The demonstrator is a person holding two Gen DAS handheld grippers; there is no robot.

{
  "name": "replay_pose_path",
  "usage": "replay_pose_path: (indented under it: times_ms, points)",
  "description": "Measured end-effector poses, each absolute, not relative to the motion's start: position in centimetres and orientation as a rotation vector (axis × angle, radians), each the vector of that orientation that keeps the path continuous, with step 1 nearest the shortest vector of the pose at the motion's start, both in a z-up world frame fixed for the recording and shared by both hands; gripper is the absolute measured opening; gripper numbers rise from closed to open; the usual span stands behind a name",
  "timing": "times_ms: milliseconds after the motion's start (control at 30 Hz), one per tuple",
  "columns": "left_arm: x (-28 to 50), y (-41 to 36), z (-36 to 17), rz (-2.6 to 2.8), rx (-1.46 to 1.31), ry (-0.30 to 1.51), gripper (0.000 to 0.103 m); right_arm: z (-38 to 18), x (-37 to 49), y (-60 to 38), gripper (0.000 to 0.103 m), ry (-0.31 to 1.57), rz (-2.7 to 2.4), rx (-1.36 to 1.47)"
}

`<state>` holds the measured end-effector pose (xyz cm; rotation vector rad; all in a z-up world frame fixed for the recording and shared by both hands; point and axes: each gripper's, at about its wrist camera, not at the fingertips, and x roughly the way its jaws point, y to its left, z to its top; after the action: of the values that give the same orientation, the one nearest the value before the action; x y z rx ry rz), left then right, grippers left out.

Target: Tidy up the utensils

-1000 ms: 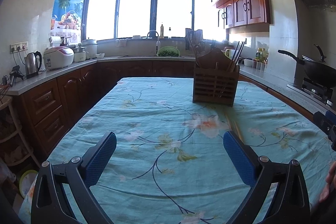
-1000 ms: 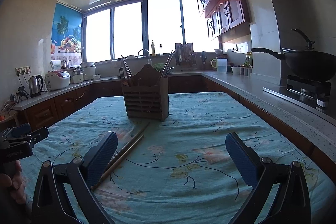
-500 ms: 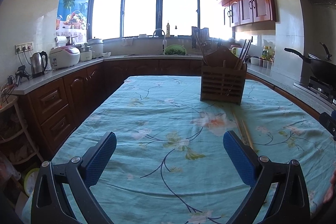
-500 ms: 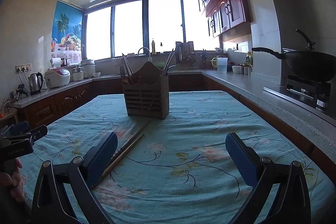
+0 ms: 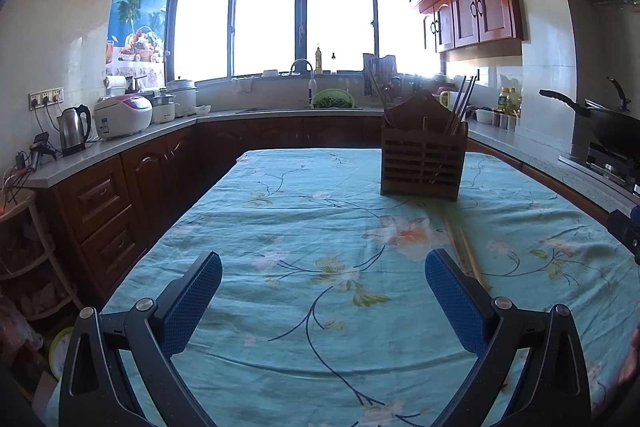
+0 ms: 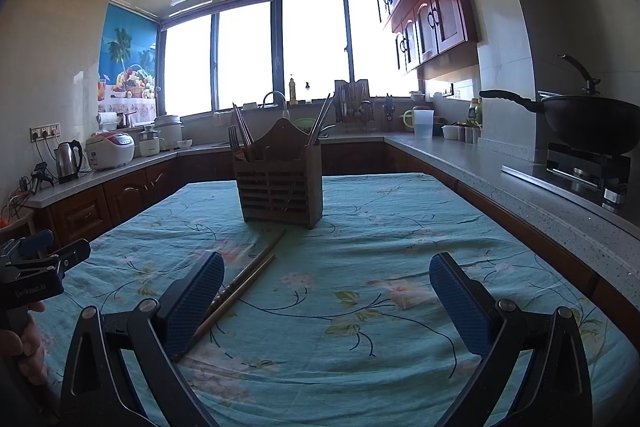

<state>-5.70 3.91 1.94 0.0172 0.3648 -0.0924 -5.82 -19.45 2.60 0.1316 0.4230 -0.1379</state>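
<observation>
A wooden slatted utensil holder [image 5: 423, 163] stands on the teal flowered tablecloth [image 5: 320, 227], with chopsticks and a fork upright in it; it also shows in the right wrist view [image 6: 280, 187]. A pair of wooden chopsticks [image 6: 244, 279] lies flat on the cloth in front of the holder, partly behind my right gripper's left finger; they also show in the left wrist view [image 5: 466, 253]. My left gripper [image 5: 323, 295] is open and empty above the near cloth. My right gripper [image 6: 326, 299] is open and empty, just right of the chopsticks.
Dark wood counters ring the table. A kettle [image 5: 74, 129] and rice cooker [image 5: 122, 115] stand on the left counter. A wok [image 6: 588, 125] sits on the stove at right. The left gripper [image 6: 32, 267] shows at the right view's left edge.
Both grippers have tilted up a little and drawn slightly back, so the holder sits lower in both views. Both stay open and empty. The chopsticks have not moved.
</observation>
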Motion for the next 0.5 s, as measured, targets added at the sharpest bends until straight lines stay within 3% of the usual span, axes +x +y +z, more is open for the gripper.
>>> replay_pose_path:
  times_ms: [500]
  points:
    - [-6.31,3.26,1.94,-0.104,0.036,0.353,0.102,2.51,-5.81,-19.42,0.103,0.419,-0.128,0.136]
